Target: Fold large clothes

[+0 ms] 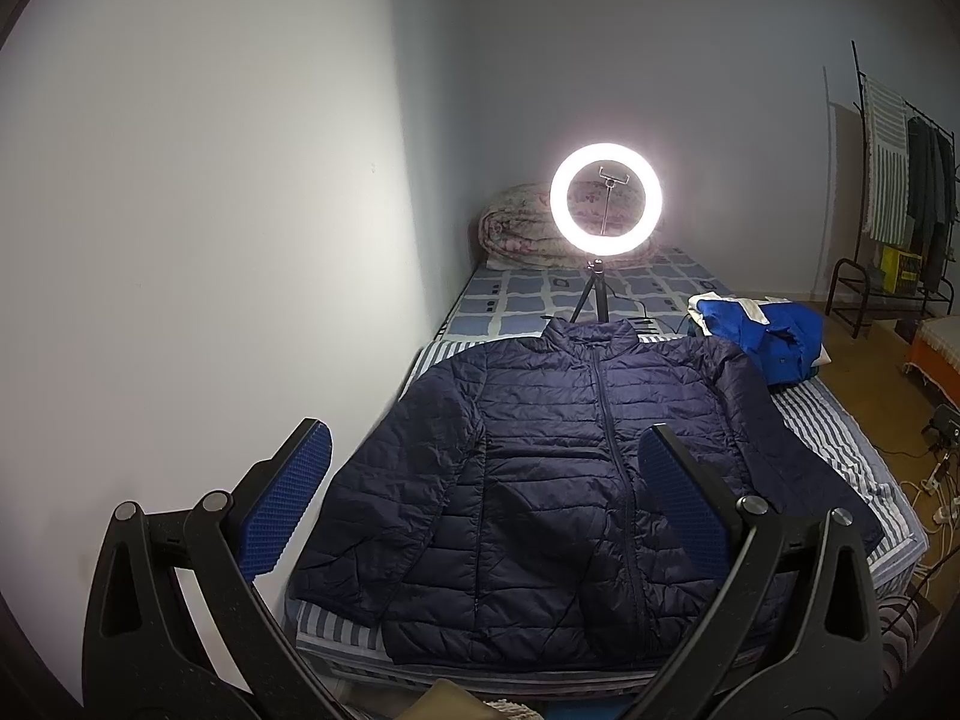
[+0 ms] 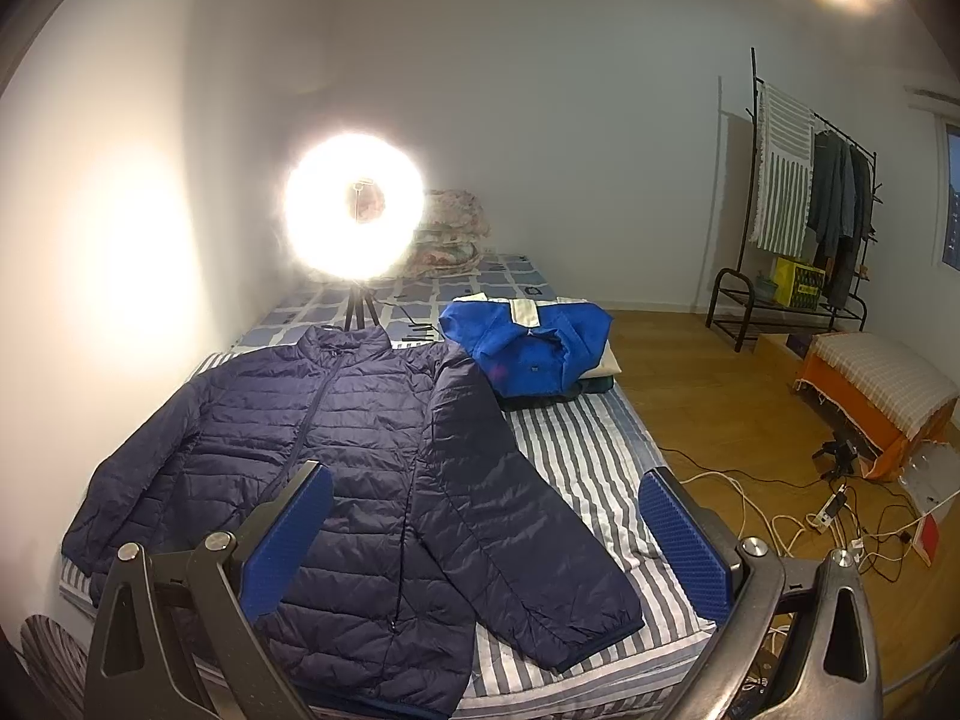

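Observation:
A navy quilted puffer jacket [image 1: 540, 468] lies flat, zipped, front up, on the striped bed sheet [image 1: 840, 438], collar at the far end, both sleeves spread down its sides. It also shows in the right wrist view [image 2: 336, 480]. My left gripper [image 1: 486, 480] is open and empty, held above the jacket's lower half. My right gripper [image 2: 486, 534] is open and empty, held above the jacket's right sleeve [image 2: 522, 522] near the hem.
A lit ring light on a tripod [image 1: 606, 198] stands on the bed beyond the collar. A pile of folded clothes with a blue garment on top [image 2: 534, 348] sits at the far right of the bed. Rolled quilt [image 1: 516, 234], wall at left, clothes rack [image 2: 804, 210], floor cables [image 2: 840, 510].

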Available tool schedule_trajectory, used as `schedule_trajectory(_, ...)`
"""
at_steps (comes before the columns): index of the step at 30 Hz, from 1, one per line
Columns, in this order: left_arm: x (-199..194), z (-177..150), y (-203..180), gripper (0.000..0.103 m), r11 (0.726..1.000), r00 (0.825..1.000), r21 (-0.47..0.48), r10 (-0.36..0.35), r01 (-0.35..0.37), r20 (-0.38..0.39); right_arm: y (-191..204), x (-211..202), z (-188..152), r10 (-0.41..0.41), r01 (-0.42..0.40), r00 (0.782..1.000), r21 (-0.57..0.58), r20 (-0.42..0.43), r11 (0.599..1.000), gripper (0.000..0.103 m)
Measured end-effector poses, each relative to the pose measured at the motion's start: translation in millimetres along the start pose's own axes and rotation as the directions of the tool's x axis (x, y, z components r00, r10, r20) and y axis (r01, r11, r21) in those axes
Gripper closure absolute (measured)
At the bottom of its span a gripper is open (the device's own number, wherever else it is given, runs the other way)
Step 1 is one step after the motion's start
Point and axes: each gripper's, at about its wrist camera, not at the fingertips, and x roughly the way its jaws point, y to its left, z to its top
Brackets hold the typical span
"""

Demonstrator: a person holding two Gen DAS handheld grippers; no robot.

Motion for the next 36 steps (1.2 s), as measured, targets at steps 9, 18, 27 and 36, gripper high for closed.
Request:
schedule_trajectory(9,-1.0,8.6,2.1,0.0,1.0,1.0,0.004,0.008,-0.008,0.0,0.2,1.6,-0.9,0.003,-0.003,1.0,-0.003,0.001,1.0,0.0)
schedule_trajectory(18,3.5,5.6,1.7,0.0,1.0,1.0,-0.002,0.015,-0.015,0.003,1.3,3.1,-1.2,0.007,-0.007,1.0,0.0,0.0,1.0,0.0)
schedule_trajectory(27,3.4,3.7,2.3,0.0,1.0,1.0,-0.001,0.015,-0.015,0.005,1.9,3.3,-0.7,0.001,-0.001,1.0,-0.003,-0.002,1.0,0.0)
schedule_trajectory(36,3.2,2.9,2.8,0.0,1.0,1.0,-0.001,0.014,-0.014,0.007,2.7,3.9,0.8,0.0,0.0,1.0,-0.005,-0.001,1.0,0.0)
